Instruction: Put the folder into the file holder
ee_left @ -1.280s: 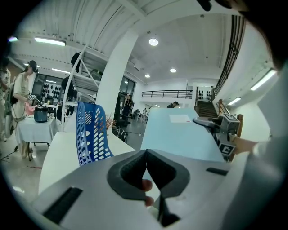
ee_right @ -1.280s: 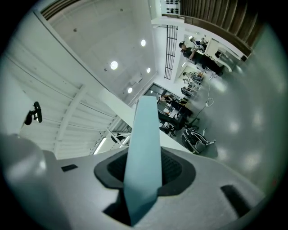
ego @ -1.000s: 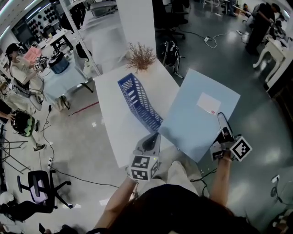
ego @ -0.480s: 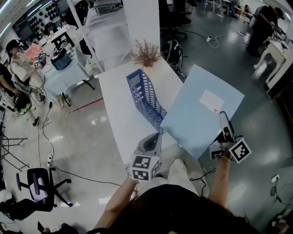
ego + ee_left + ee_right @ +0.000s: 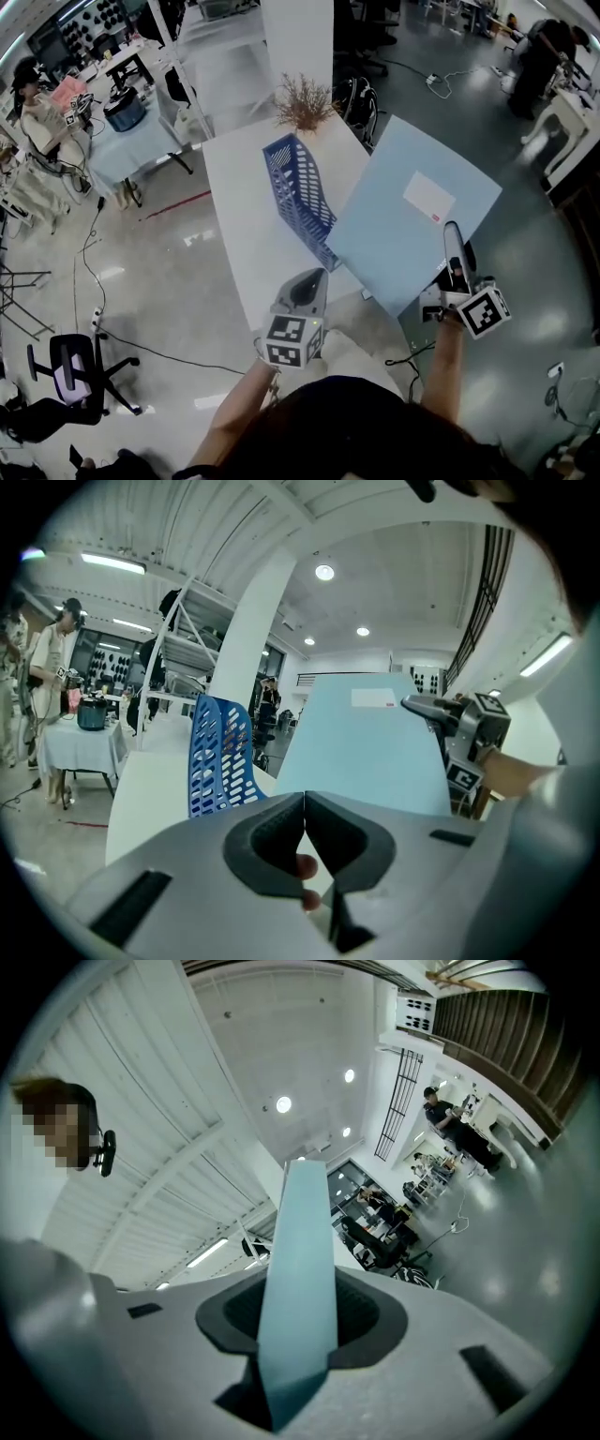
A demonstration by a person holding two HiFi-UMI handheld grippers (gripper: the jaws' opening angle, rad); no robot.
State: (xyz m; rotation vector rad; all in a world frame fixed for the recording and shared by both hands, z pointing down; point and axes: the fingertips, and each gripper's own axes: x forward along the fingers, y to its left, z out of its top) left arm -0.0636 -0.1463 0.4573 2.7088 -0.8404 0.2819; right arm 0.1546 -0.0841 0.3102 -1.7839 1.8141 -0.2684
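Note:
A large light-blue folder point(image 5: 412, 216) with a white label hangs in the air past the right edge of the white table point(image 5: 239, 216). My right gripper point(image 5: 455, 258) is shut on its near edge, and in the right gripper view the folder point(image 5: 298, 1269) runs edge-on between the pads point(image 5: 300, 1312). The blue perforated file holder point(image 5: 298, 197) stands on the table, its near end close to the folder's left corner. My left gripper point(image 5: 305, 291) hovers over the table's near edge, shut with nothing in it point(image 5: 304, 803). Ahead of it are the holder point(image 5: 217, 757) and the folder point(image 5: 361, 742).
A dried plant point(image 5: 302, 101) stands at the table's far end. A table with a blue cloth point(image 5: 131, 141) and a person point(image 5: 37, 122) are at the far left. An office chair point(image 5: 75, 370) stands on the floor at the lower left, and cables lie around.
My right gripper has risen a little and rolled, carrying the folder up beside the holder. My left gripper has shifted slightly and stays shut.

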